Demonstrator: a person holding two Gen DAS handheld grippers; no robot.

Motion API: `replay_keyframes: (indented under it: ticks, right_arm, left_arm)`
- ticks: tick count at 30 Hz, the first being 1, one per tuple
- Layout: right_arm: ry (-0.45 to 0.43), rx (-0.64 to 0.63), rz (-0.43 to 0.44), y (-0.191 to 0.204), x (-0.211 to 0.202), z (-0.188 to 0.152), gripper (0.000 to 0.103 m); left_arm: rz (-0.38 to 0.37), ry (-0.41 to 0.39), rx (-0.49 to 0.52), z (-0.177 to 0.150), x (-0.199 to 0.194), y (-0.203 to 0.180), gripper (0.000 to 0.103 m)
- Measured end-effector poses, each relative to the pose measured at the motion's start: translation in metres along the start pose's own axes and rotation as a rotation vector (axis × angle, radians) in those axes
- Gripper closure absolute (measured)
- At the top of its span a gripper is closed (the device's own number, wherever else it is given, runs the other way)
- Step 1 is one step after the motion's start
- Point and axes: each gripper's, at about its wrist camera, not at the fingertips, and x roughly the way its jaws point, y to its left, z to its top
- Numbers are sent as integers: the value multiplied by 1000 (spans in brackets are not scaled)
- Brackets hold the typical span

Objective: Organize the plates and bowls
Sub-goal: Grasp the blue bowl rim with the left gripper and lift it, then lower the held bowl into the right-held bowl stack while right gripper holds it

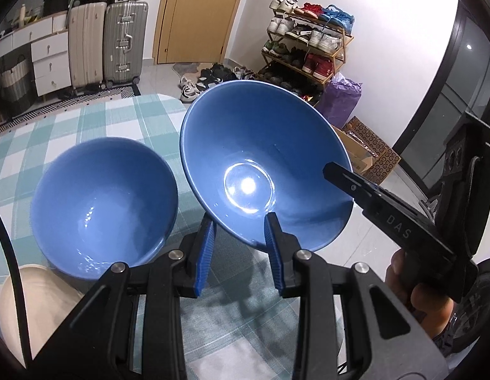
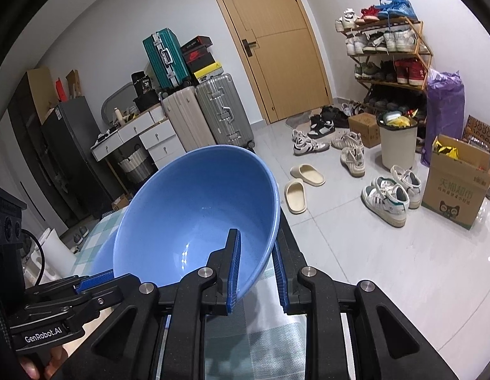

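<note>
A large blue bowl [image 1: 257, 158] hangs tilted above the table's green checked cloth [image 1: 118, 117]. My left gripper [image 1: 240, 221] is shut on its near rim, one blue pad outside the wall and one inside. My right gripper [image 1: 330, 169] comes in from the right and pinches the same bowl's right rim. In the right wrist view this bowl [image 2: 187, 209] fills the middle, with the right gripper [image 2: 256, 243] shut on its edge and the left gripper [image 2: 96, 277] at the lower left. A second blue bowl [image 1: 102, 202] rests on the cloth to the left, and its edge [image 2: 100, 261] peeks out behind.
A cream rounded thing [image 1: 32, 294] lies at the table's near left. Beyond the table's edge the tiled floor holds scattered shoes [image 2: 387, 196], a shoe rack [image 2: 390, 50], a bin [image 2: 397, 142], a cardboard box [image 2: 457, 186] and suitcases [image 2: 219, 110].
</note>
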Motion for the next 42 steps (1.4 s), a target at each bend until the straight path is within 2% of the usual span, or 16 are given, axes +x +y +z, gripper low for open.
replay_keyframes:
  ticks: [12, 22, 34, 42]
  right_arm:
    - [-48, -55, 12, 40, -21, 5, 81]
    - [-49, -109, 35, 73, -17, 8, 81]
    - [-14, -153, 52, 106, 3, 15, 81]
    - [26, -166, 68, 127, 25, 8, 81]
  left_arm:
    - [5, -43, 17, -2, -49, 12, 75]
    - [22, -66, -10, -3, -80, 36, 75]
    - [38, -77, -40, -10, -114, 66, 75]
    - [66, -70, -57, -9, -120, 94, 75]
